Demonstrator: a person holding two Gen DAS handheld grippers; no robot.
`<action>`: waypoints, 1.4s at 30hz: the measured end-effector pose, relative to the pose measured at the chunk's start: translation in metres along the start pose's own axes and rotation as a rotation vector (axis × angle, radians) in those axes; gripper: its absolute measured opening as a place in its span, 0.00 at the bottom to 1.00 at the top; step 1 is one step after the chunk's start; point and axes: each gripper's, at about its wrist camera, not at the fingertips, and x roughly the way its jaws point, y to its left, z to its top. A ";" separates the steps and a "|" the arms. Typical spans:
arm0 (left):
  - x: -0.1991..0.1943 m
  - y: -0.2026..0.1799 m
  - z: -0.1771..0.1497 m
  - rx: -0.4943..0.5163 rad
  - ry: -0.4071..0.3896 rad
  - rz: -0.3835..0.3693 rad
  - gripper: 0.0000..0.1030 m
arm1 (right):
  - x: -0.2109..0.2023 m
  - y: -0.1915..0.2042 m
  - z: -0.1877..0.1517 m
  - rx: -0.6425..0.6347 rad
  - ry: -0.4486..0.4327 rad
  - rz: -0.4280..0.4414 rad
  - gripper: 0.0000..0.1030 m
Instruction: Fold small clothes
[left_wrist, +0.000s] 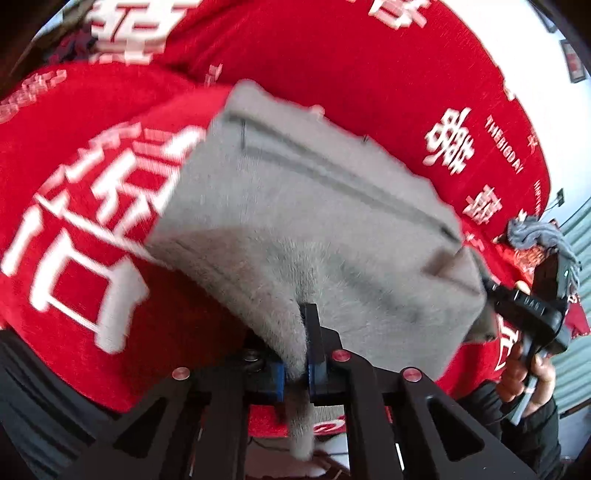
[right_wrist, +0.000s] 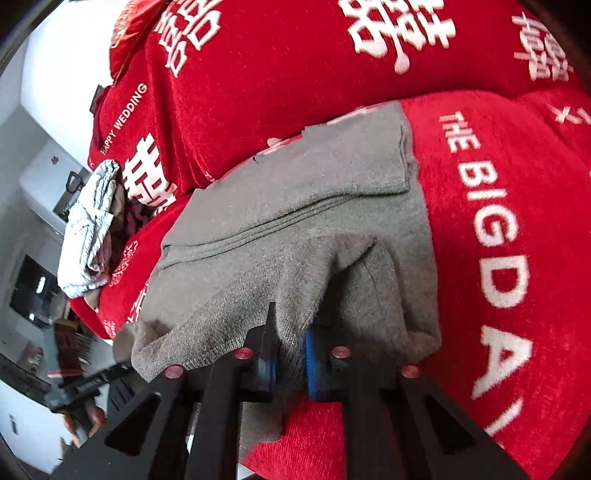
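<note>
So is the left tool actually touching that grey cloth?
Touching. In the left wrist view the left tool is shut on the grey cloth: fabric is pinched between its blue pads and hangs out below them.

One grey garment, two black grippers, the left gripper and the right gripper, one red printed cover, and one pale bundled cloth at left of the right wrist view.

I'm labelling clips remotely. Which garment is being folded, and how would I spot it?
Look at the red cover with white lettering. The grey garment lies on it, near edge pinched by both grippers. Unlike the crumpled pale cloth at the side, it is plain, flat and stitched.
</note>
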 end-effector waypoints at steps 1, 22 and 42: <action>-0.009 -0.001 0.003 0.007 -0.033 0.000 0.09 | -0.007 0.002 -0.001 -0.004 -0.015 0.013 0.11; -0.036 -0.030 0.130 -0.024 -0.197 0.030 0.09 | -0.096 0.017 0.034 0.106 -0.328 0.120 0.10; 0.007 -0.023 0.186 -0.046 -0.091 0.050 0.09 | -0.064 0.020 0.092 0.124 -0.284 0.020 0.10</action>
